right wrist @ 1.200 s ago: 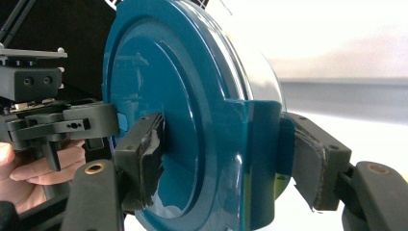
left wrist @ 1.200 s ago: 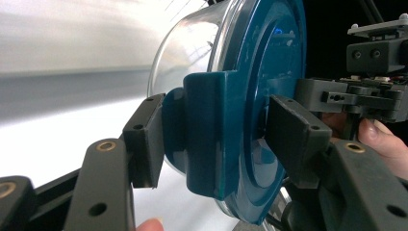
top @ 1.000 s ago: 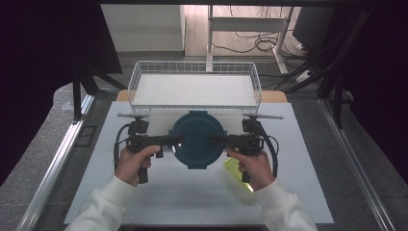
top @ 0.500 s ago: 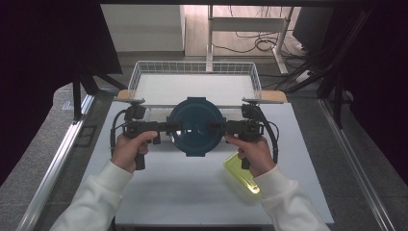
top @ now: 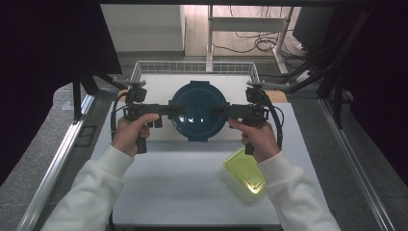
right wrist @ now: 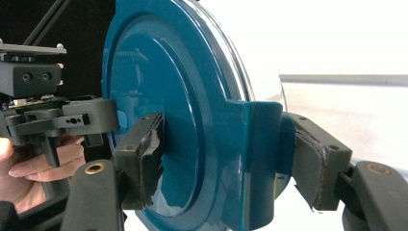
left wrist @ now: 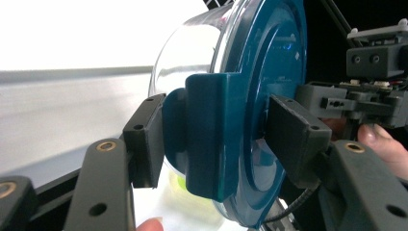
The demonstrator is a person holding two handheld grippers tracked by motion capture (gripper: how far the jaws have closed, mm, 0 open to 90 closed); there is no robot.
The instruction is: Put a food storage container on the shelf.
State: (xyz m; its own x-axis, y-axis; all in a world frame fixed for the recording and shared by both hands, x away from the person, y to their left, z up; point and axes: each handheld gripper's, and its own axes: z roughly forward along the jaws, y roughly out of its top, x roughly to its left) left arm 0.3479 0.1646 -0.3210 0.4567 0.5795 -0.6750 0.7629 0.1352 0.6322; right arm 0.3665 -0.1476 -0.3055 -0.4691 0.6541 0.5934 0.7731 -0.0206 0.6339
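Table (top: 192,192): white top, the largest thing here, with the person's white sleeves coming in over its near edge.
Wire basket (top: 144,70): white mesh, standing at the far side of the table, past the grippers.
Round container (top: 198,111): clear bowl under a dark teal lid with a clip tab on each side — held up between the two grippers, above the table and just in front of the basket. In the high view the lid faces the camera.
Yellow-green lid (top: 244,172): flat on the table at the near right, beside the right wrist (well apart from the container).
Left gripper (top: 166,109): its jaws are clamped on the container's left clip tab; in the left gripper view one pad (left wrist: 144,139) presses the bowl side of the tab and the other the lid face.
Right gripper (top: 225,110): likewise clamped on the right tab — worn pads (right wrist: 146,154) press the lid face and the tab's outer side.
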